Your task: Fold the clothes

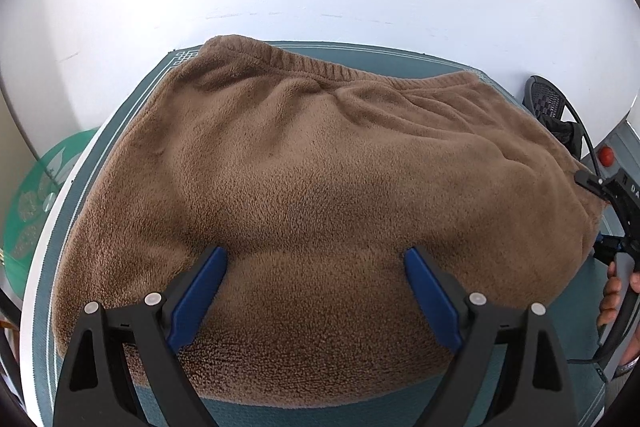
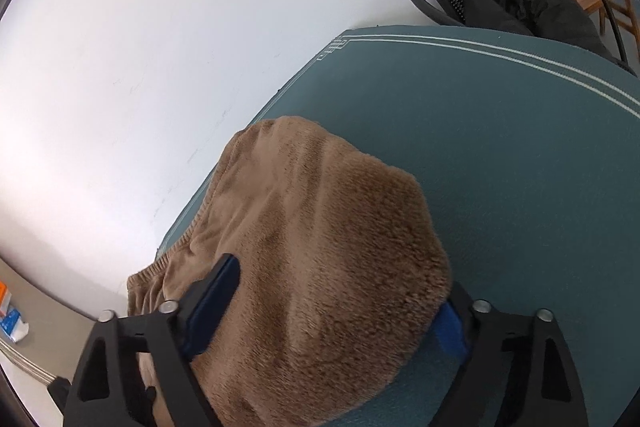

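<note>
On the teal tabletop (image 1: 568, 311), the brown fleece garment (image 1: 320, 187) lies spread, its ribbed hem toward the far edge. Your left gripper (image 1: 316, 267) hovers above its near part, fingers wide apart and empty. Your right gripper (image 2: 340, 291) straddles a fleece corner, fingers spread, not clamped.

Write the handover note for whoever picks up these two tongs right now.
Left tongs: open, hovering over the near part of the brown fleece garment, holding nothing.
Right tongs: open, straddling the garment's right end, with fleece between the fingers but not pinched.
Garment: lies on the teal mat, ribbed waistband along the far edge by the wall. It looks bunched and doubled over; how many folds are done cannot be told.
Left to do: close on the fabric, finish the fold, smooth it flat.
</note>
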The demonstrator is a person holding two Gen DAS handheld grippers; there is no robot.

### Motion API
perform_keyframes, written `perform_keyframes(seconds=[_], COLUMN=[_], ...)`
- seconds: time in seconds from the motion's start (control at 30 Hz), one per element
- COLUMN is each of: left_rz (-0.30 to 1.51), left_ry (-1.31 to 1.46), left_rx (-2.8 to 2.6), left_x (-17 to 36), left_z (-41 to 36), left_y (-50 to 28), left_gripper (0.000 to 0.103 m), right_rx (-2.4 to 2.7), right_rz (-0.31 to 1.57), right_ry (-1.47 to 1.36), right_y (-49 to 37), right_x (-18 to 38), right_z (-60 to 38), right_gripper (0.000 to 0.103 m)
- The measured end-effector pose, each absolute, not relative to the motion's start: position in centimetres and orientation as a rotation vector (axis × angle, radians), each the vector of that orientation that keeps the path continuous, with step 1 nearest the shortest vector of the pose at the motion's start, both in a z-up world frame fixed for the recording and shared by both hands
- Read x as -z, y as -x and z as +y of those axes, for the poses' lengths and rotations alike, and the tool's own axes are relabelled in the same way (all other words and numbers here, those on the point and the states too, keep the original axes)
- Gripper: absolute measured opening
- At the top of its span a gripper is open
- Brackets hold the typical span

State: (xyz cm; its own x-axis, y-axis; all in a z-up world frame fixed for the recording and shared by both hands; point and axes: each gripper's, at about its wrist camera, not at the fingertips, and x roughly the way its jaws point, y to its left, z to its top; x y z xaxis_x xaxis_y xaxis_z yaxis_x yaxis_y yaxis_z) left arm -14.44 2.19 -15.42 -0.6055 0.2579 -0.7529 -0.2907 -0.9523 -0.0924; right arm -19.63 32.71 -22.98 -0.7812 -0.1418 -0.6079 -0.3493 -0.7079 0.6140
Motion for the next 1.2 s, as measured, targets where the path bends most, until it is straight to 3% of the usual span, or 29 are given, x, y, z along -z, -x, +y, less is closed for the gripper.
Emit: perform_keyframes(seconds=[0.1, 0.2, 1.2], left_rz=[0.069, 0.072, 0.066], left_ry=[1.192, 1.188, 1.172], left_rx=[-2.575, -2.579, -2.590], left_x=[15.5, 15.5, 15.7], left_z=[2.3, 2.3, 2.3], left_y=[14.4, 14.5, 14.2], left_gripper=[0.094, 0.094, 0.095], right_rx=[-2.623, -2.626, -2.692], right_rz=[1.145, 1.154, 1.127], right_ry=[0.986, 0.988, 1.017], right_y=[19.3, 19.0, 20.3], right_x=[23.2, 23.4, 23.0], right_z=[33.5, 34.5, 35.1], right_gripper=[0.066, 0.060, 0.061])
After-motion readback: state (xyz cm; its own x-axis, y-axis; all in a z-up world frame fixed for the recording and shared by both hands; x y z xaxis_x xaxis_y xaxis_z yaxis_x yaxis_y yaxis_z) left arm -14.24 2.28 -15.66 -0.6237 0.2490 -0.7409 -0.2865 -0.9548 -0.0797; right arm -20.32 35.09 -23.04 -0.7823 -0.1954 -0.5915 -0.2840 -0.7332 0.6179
